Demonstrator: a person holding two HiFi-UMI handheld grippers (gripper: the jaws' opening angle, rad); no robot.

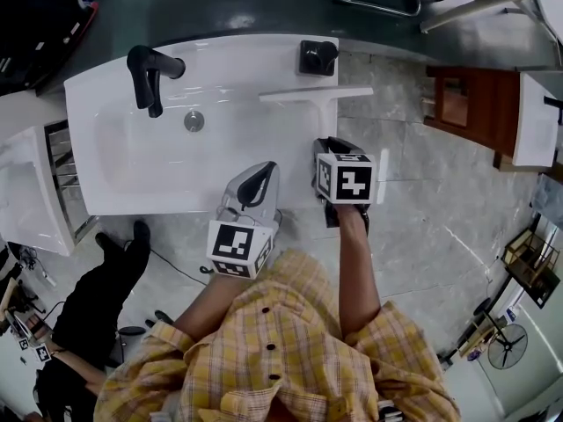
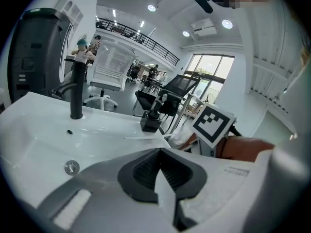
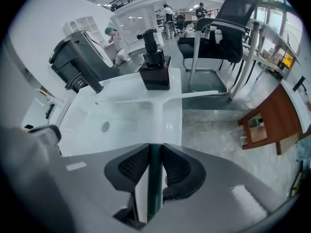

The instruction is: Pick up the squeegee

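Observation:
A white T-shaped squeegee (image 1: 317, 97) lies on the right rim of the white sink (image 1: 123, 161), its blade across the far end and its handle running toward me. My right gripper (image 1: 331, 146) points steeply down over the handle's near end. In the right gripper view the squeegee (image 3: 156, 111) runs straight into the right gripper (image 3: 155, 154), and both dark pads lie against the handle's sides. My left gripper (image 1: 257, 176) hovers at the sink's front edge, left of the right one, shut and empty. The left gripper (image 2: 159, 153) looks toward the squeegee (image 2: 146, 138).
A black faucet (image 1: 148, 70) stands at the sink's back left, a black soap dispenser (image 1: 317, 56) behind the squeegee blade, and a drain (image 1: 193, 120) in the basin. A brown wooden stool (image 1: 466, 104) stands on the marble floor to the right. A person in black crouches lower left (image 1: 97, 297).

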